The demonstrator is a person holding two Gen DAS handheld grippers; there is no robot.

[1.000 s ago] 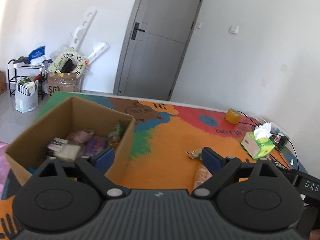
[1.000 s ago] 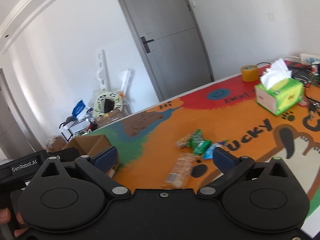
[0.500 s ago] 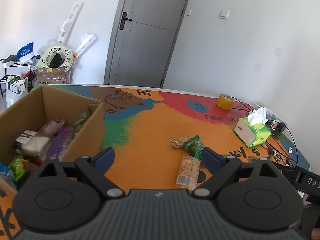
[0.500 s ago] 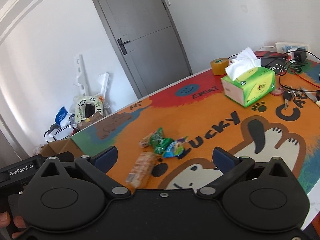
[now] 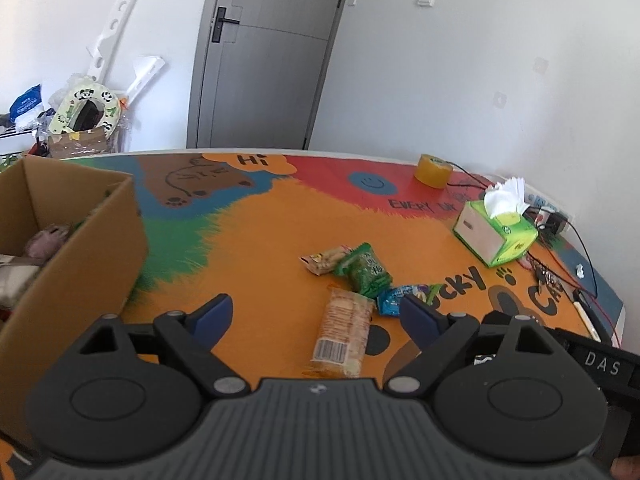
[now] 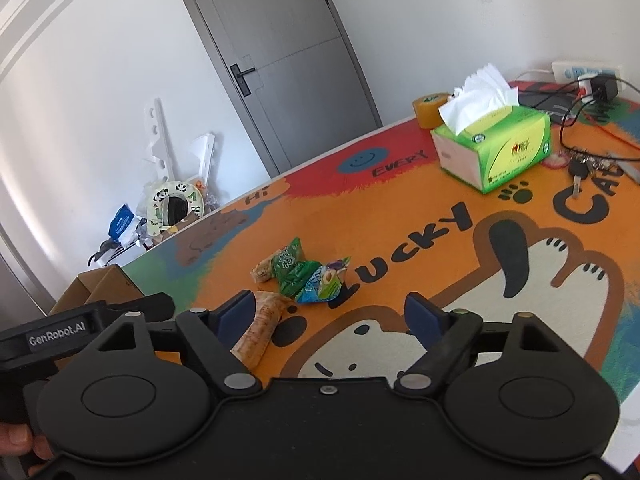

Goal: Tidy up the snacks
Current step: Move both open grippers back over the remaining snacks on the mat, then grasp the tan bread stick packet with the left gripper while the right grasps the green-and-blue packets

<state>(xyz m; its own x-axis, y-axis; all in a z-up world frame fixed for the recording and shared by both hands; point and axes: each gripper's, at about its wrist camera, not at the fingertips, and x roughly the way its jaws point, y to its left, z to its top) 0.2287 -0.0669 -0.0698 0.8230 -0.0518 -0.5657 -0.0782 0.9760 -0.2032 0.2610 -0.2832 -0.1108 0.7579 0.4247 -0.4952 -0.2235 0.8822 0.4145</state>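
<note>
Several snack packets lie together on the colourful mat: a long cracker pack (image 5: 343, 332) (image 6: 260, 328), a green packet (image 5: 364, 270) (image 6: 294, 268), a blue packet (image 5: 400, 295) (image 6: 326, 284) and a tan packet (image 5: 324, 259) (image 6: 262, 270). A cardboard box (image 5: 80, 264) (image 6: 100, 284) with several snacks inside stands at the left. My left gripper (image 5: 318, 314) is open and empty, above the cracker pack. My right gripper (image 6: 332, 312) is open and empty, just short of the packets.
A green tissue box (image 5: 496, 232) (image 6: 494, 146) and a yellow tape roll (image 5: 433, 170) (image 6: 430, 108) stand at the far right. Cables, keys (image 6: 580, 168) and a power strip (image 6: 586, 72) lie beyond. A grey door (image 5: 264, 56) and floor clutter (image 5: 80, 116) are behind the table.
Both grippers have swung right, away from the box and toward the snack pile. The packets now sit closer and between the fingers. Both stay open.
</note>
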